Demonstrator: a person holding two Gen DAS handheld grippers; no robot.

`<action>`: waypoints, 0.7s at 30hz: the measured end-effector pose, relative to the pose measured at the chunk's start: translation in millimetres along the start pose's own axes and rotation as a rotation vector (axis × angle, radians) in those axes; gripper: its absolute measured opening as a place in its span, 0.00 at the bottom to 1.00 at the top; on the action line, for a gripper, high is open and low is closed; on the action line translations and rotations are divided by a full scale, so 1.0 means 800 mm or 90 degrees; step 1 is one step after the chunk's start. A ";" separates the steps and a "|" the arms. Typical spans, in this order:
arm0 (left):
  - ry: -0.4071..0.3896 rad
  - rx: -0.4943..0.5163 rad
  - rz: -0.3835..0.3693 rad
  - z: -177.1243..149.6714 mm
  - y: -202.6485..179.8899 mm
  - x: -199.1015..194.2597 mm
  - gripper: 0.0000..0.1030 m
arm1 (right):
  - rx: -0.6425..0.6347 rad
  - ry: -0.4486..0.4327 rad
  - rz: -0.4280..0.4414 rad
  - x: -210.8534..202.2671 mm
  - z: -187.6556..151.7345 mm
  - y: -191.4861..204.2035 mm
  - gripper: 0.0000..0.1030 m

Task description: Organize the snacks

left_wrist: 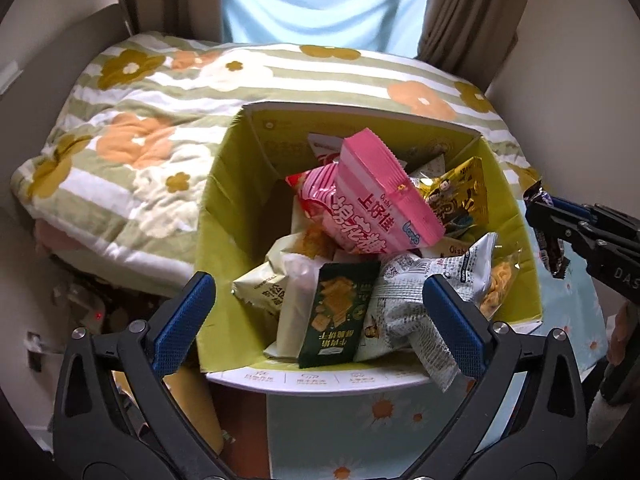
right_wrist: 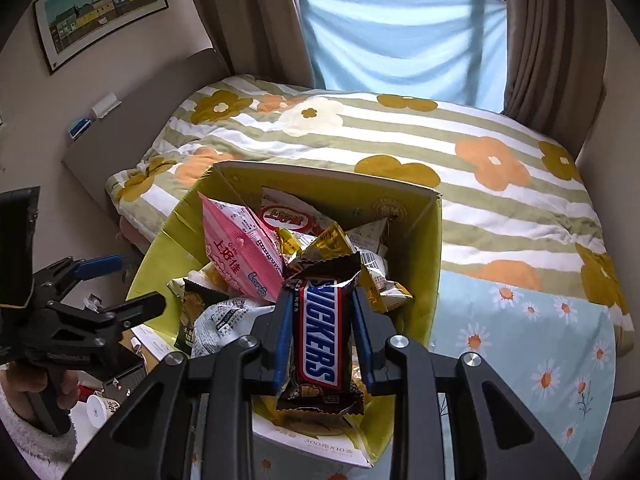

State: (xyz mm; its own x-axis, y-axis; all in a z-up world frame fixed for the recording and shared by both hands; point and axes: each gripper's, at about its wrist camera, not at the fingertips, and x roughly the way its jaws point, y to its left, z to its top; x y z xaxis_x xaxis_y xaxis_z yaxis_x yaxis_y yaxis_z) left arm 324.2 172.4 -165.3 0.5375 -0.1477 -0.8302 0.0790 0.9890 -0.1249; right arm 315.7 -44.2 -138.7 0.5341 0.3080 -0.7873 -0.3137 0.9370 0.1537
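Observation:
A cardboard box [left_wrist: 224,204] with a yellow-green inside holds several snack bags. A pink bag [left_wrist: 376,204] lies on top, with a gold bag [left_wrist: 460,196] to its right. Nearer me are a dark green packet [left_wrist: 340,312] and a grey-white bag [left_wrist: 408,300]. My left gripper [left_wrist: 320,320] hangs open over the box's near side, its pads touching nothing. My right gripper [right_wrist: 322,300] is shut on a Snickers bar [right_wrist: 320,336] above the box [right_wrist: 424,280], close to its near edge. The left gripper [right_wrist: 128,284] also shows at the left of the right wrist view.
The box stands on a blue daisy-print cloth [right_wrist: 520,344], against a bed with a striped floral quilt [right_wrist: 400,144]. Brown curtains [right_wrist: 248,20] and a window are behind. A hand in a white sleeve [right_wrist: 36,420] holds the left gripper. Small clutter [right_wrist: 108,400] lies low on the left.

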 end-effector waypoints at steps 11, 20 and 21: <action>-0.003 0.002 0.008 -0.010 0.000 -0.007 1.00 | 0.043 -0.010 0.009 0.008 -0.008 -0.005 0.77; -0.004 0.020 0.004 -0.018 -0.007 -0.007 1.00 | 0.073 -0.019 -0.025 -0.003 -0.023 -0.011 0.84; -0.010 0.024 0.007 -0.017 -0.009 -0.011 1.00 | 0.072 -0.022 -0.025 -0.007 -0.023 -0.010 0.84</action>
State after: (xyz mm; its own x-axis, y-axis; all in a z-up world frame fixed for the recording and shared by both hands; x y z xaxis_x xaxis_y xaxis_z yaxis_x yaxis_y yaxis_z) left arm 307.2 166.4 -164.3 0.5517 -0.1377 -0.8226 0.1050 0.9899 -0.0953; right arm 300.8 -56.8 -147.0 0.5715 0.2744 -0.7733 -0.2029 0.9604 0.1909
